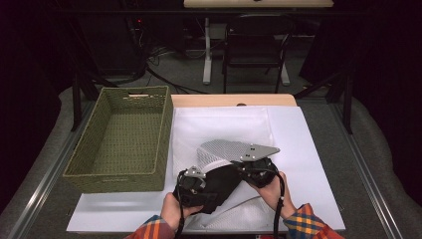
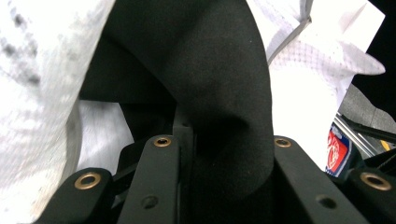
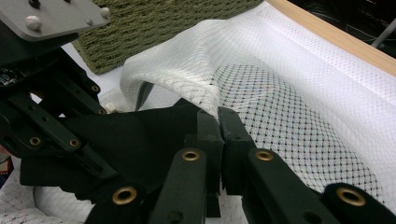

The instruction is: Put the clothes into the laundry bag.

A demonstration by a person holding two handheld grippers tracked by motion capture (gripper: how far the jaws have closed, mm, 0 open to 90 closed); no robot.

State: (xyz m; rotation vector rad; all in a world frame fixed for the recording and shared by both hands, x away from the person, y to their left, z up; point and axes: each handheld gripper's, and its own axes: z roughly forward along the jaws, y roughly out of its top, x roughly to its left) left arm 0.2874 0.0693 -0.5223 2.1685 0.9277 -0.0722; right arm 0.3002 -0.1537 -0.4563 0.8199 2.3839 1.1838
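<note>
A dim workroom, with a chair (image 1: 256, 42) at the back, frames a table (image 1: 318, 149) covered in white. At the left stands an empty green woven basket (image 1: 122, 139), its long axis running away from me.

Just right of the basket, near my edge of the table, lies the work in hand: a black garment (image 1: 221, 184) half wrapped in a white mesh laundry bag (image 1: 219, 149). The mesh arches over the cloth and spreads out flat beneath it toward the far side.

My left gripper (image 1: 191, 191) grasps the near-left end of the black cloth. In the left gripper view a thick fold of it runs up between the jaws, which pinch it. My right gripper (image 1: 256, 167) meets the same piece at its right side. In the right gripper view its jaws stand pressed together at the edge where black cloth and mesh (image 3: 299, 116) meet, though I cannot tell which of the two layers they pinch.

The garment stretches between my two hands, left end nearer me, right end deeper into the bag. The basket lies to the left, so my left hand is the nearer one for any move toward it.
</note>
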